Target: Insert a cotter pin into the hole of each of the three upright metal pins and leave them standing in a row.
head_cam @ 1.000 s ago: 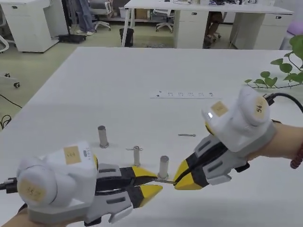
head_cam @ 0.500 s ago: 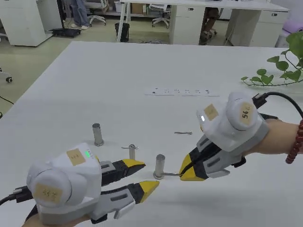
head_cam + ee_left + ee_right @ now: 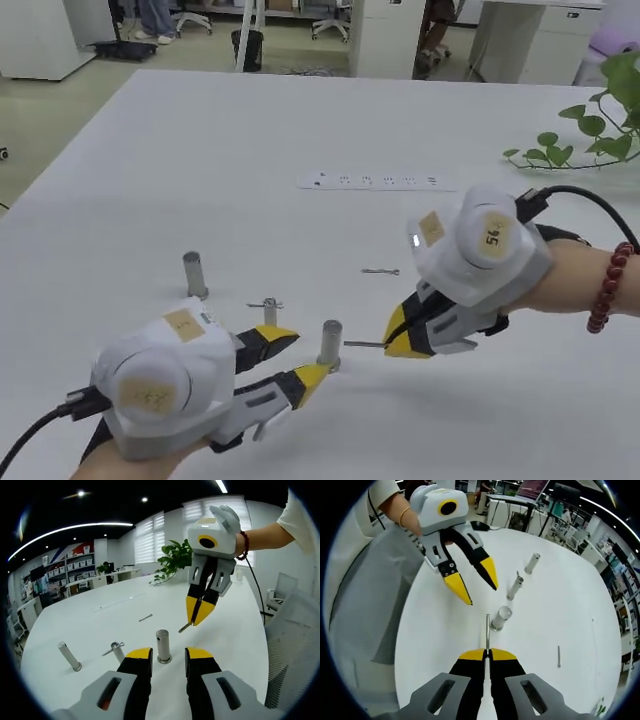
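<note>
Cotter pin (image 3: 487, 630) clamped in right gripper (image 3: 487, 653) jaws, tip beside nearest pin (image 3: 500, 616).
From left gripper view: left gripper (image 3: 168, 654) jaws apart, same pin just ahead.

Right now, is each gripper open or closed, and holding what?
Left gripper: open, holding nothing.
Right gripper: closed on a cotter pin.

The pins (image 3: 329, 343) are grey metal, satin finish; the cotter pin (image 3: 487, 630) thin bright metal; the surface (image 3: 250, 150) white, matt, smooth.
</note>
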`<action>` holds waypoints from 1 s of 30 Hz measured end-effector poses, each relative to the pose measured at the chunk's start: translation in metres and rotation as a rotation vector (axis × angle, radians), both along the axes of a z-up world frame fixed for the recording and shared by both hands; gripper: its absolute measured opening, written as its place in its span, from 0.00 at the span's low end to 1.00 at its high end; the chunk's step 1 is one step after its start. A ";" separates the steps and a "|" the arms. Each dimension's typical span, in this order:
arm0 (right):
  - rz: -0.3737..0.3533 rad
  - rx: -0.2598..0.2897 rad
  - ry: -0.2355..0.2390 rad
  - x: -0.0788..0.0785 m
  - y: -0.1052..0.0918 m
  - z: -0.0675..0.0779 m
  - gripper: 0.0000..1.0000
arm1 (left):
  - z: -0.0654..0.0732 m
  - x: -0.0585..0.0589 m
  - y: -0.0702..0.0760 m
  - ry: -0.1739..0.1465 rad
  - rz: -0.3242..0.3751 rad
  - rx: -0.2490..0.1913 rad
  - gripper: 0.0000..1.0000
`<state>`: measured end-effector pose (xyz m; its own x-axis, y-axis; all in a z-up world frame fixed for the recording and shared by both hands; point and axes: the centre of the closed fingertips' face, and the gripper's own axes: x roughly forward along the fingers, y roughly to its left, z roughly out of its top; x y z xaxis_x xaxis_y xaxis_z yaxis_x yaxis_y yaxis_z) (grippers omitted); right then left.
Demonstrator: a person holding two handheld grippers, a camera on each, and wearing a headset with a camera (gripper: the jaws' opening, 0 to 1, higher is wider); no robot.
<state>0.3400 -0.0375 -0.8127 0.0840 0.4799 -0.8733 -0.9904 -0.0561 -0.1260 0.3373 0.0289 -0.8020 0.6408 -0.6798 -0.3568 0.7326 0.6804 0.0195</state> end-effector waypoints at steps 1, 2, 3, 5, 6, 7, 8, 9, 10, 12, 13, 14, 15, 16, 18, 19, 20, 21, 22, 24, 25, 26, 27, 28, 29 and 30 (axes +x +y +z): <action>-0.006 -0.003 0.001 0.002 -0.001 -0.001 0.03 | -0.001 0.001 -0.001 0.000 0.001 0.001 0.25; -0.011 -0.004 0.001 0.003 -0.001 -0.002 0.03 | -0.003 0.003 -0.002 0.002 0.003 0.004 0.25; -0.015 -0.007 0.001 0.005 -0.002 -0.003 0.03 | -0.006 0.005 -0.003 0.004 0.004 0.011 0.24; -0.018 -0.009 -0.001 0.007 -0.002 -0.005 0.03 | -0.010 0.008 -0.004 0.010 0.007 0.023 0.24; -0.019 -0.010 0.000 0.008 -0.002 -0.005 0.03 | -0.011 0.008 -0.004 0.012 0.007 0.026 0.24; -0.021 -0.011 0.001 0.010 -0.002 -0.006 0.03 | -0.013 0.010 -0.004 0.016 0.009 0.029 0.24; -0.023 -0.011 0.001 0.010 -0.002 -0.007 0.03 | -0.015 0.011 -0.005 0.020 0.010 0.029 0.23; -0.024 -0.014 -0.002 0.012 -0.002 -0.008 0.03 | -0.016 0.013 -0.005 0.024 0.011 0.028 0.23; -0.024 -0.016 -0.002 0.013 -0.002 -0.008 0.03 | -0.017 0.014 -0.006 0.024 0.013 0.030 0.23; -0.030 -0.017 -0.001 0.015 -0.002 -0.010 0.03 | -0.019 0.017 -0.007 0.026 0.016 0.034 0.23; -0.031 -0.017 -0.001 0.016 -0.002 -0.010 0.03 | -0.020 0.018 -0.007 0.027 0.015 0.036 0.23; -0.031 -0.019 -0.002 0.017 -0.002 -0.011 0.03 | -0.021 0.019 -0.008 0.026 0.013 0.038 0.22; -0.030 -0.020 -0.002 0.017 -0.003 -0.011 0.03 | -0.022 0.020 -0.009 0.028 0.011 0.041 0.22; -0.029 -0.022 -0.001 0.017 -0.002 -0.012 0.03 | -0.023 0.021 -0.010 0.028 0.008 0.043 0.22; -0.028 -0.024 0.000 0.018 -0.002 -0.013 0.03 | -0.025 0.022 -0.013 0.029 0.002 0.046 0.22; -0.028 -0.023 -0.001 0.018 -0.002 -0.014 0.03 | -0.026 0.022 -0.014 0.029 0.000 0.047 0.21; -0.026 -0.023 -0.002 0.019 -0.001 -0.014 0.03 | -0.027 0.023 -0.015 0.029 -0.003 0.050 0.21; -0.028 -0.022 -0.002 0.020 -0.001 -0.014 0.03 | -0.028 0.023 -0.015 0.030 -0.003 0.053 0.20; -0.029 -0.025 -0.003 0.021 -0.001 -0.014 0.03 | -0.029 0.024 -0.016 0.032 -0.002 0.055 0.20; -0.030 -0.027 -0.002 0.021 -0.001 -0.015 0.03 | -0.030 0.025 -0.017 0.034 0.000 0.054 0.19; -0.030 -0.028 0.000 0.021 -0.001 -0.015 0.03 | -0.031 0.025 -0.017 0.035 0.001 0.056 0.19; -0.029 -0.029 -0.001 0.021 -0.001 -0.016 0.03 | -0.031 0.026 -0.018 0.035 0.002 0.057 0.18; -0.026 -0.030 -0.002 0.021 -0.001 -0.016 0.03 | -0.032 0.026 -0.018 0.035 0.002 0.059 0.17; -0.025 -0.031 -0.002 0.021 -0.001 -0.016 0.03 | -0.032 0.027 -0.018 0.037 0.003 0.059 0.17; -0.024 -0.031 -0.002 0.021 -0.001 -0.016 0.03 | -0.033 0.027 -0.018 0.038 0.004 0.060 0.16; -0.022 -0.032 -0.003 0.021 -0.001 -0.016 0.03 | -0.034 0.027 -0.019 0.038 0.004 0.061 0.16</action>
